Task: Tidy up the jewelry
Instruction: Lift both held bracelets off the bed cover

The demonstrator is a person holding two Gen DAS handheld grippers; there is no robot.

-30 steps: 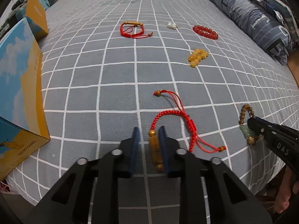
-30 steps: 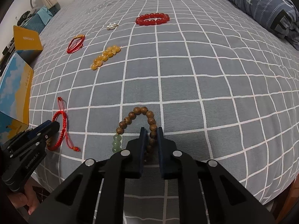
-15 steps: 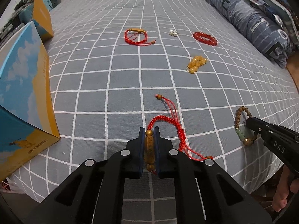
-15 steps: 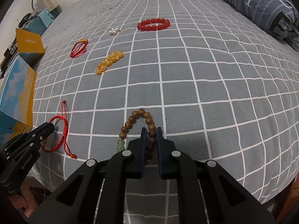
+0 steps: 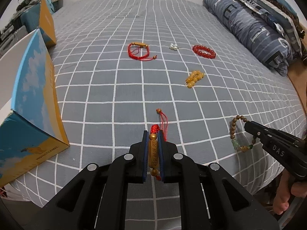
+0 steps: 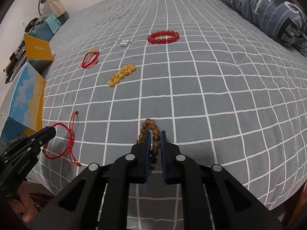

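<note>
The left gripper (image 5: 153,134) is clamped on the gold tube charm (image 5: 153,154) of a red cord bracelet (image 6: 64,140). The charm lies lengthwise between the blue pads, a round gold bead at each end. The braided cord bunches just past the fingertips. In the right wrist view its loop trails to the bedspread (image 5: 115,80), and the two thin tails end in small beads.

The right gripper (image 6: 155,134) is clamped on a wooden bead bracelet (image 6: 151,134). Several brown beads sit between its pads, and the top of the loop arches just beyond the tips. In the left wrist view this bracelet (image 5: 237,132) hangs from the jaw tips, with pale green beads (image 5: 235,143) at its low end, near the bed's front edge. A hand (image 5: 284,199) grips that tool's handle below.

Both bracelets are at the near edge of a grey bedspread with a white grid. Farther up lie four other pieces, well apart from one another: amber beads (image 5: 193,76) nearest, then a second red cord bracelet (image 5: 139,50), small pearl earrings (image 5: 173,46) and a red bead bracelet (image 5: 204,51) in a loose row.

A blue and yellow box (image 5: 28,105) stands at the left edge of the bed, with a yellow box (image 5: 47,19) behind it. A folded striped duvet (image 5: 249,26) lies along the right side.
</note>
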